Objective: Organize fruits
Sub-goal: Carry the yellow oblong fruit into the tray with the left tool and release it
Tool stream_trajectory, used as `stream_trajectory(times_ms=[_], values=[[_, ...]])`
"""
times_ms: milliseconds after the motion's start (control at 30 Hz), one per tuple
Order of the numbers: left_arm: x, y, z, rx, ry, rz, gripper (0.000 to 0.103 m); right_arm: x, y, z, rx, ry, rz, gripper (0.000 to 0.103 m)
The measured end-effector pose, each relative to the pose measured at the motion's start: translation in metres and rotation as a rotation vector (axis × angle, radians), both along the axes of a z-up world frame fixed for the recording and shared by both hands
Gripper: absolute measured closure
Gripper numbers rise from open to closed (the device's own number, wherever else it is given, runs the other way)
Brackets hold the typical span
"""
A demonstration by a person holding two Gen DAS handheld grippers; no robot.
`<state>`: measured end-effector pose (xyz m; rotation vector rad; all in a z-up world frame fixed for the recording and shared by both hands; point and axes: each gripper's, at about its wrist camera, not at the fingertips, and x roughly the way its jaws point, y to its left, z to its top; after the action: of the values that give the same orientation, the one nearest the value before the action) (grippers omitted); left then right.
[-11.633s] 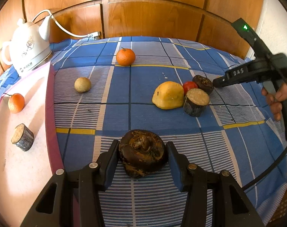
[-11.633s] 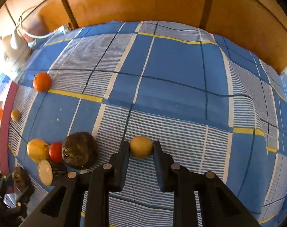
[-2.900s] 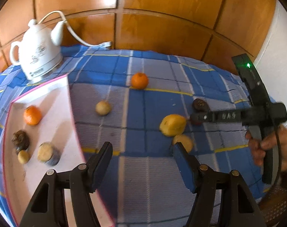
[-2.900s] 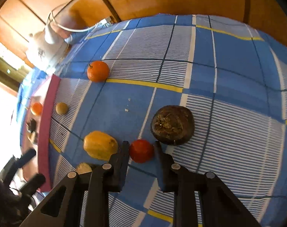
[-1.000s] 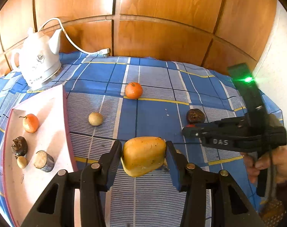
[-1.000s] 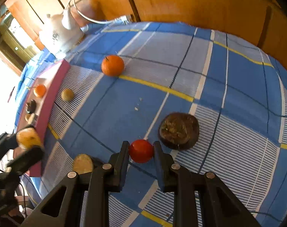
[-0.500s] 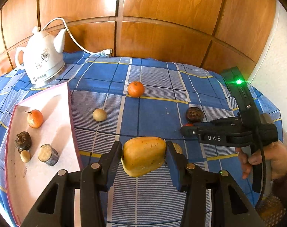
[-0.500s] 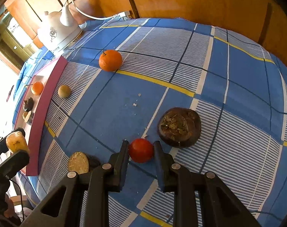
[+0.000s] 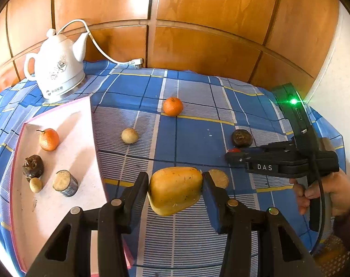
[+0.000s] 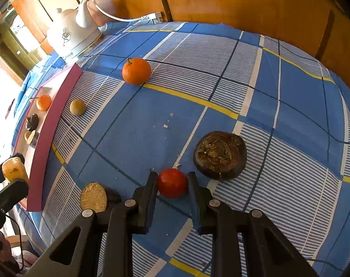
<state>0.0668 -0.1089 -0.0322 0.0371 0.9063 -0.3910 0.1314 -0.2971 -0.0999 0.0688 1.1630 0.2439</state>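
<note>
My left gripper (image 9: 176,190) is shut on a big yellow fruit (image 9: 175,190) and holds it above the blue checked cloth, just right of the pink tray (image 9: 66,124). The tray holds a small orange (image 9: 49,139), a dark shrivelled fruit (image 9: 33,168), a small tan fruit (image 9: 35,185) and a cut brown piece (image 9: 65,183). My right gripper (image 10: 172,183) is shut on a small red fruit (image 10: 172,183) low over the cloth. Beside it lie a dark round fruit (image 10: 220,155) and a cut brown piece (image 10: 95,197). An orange (image 10: 136,70) and a tan round fruit (image 10: 77,107) lie farther off.
A white electric kettle (image 9: 57,72) with its cord stands at the back left, behind the tray. Wooden panels (image 9: 198,46) wall the far side. The cloth drops off at the table's right edge (image 9: 336,138).
The left gripper has lifted the yellow fruit a little higher and back, toward the tray side. The right gripper still grips the red fruit and has shifted slightly.
</note>
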Motion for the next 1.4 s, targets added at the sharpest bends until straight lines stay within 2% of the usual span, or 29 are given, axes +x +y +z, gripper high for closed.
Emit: stream_trajectory(times_ms=[300,467,800,933,1133,1400], values=[[-0.002,0.013,0.0,0.001,0.001,0.018,0.056,0.0,0.005,0.0,-0.027,-0.012,0.013,0.078],[-0.002,0.045,0.003,-0.029,0.002,0.06,0.056,-0.001,0.007,0.001,-0.038,-0.017,0.014,0.078],[-0.007,0.17,0.003,-0.079,0.023,0.339,0.056,-0.003,0.008,0.001,-0.044,-0.021,0.013,0.078],[-0.011,0.199,-0.002,-0.088,0.026,0.4,0.056,-0.003,0.008,0.001,-0.046,-0.021,0.012,0.078],[-0.007,0.199,-0.013,-0.082,0.041,0.406,0.056,-0.004,0.009,0.001,-0.052,-0.022,0.007,0.078],[0.008,0.195,-0.025,-0.01,0.049,0.41,0.055,-0.004,0.009,0.001,-0.052,-0.022,0.007,0.078]])
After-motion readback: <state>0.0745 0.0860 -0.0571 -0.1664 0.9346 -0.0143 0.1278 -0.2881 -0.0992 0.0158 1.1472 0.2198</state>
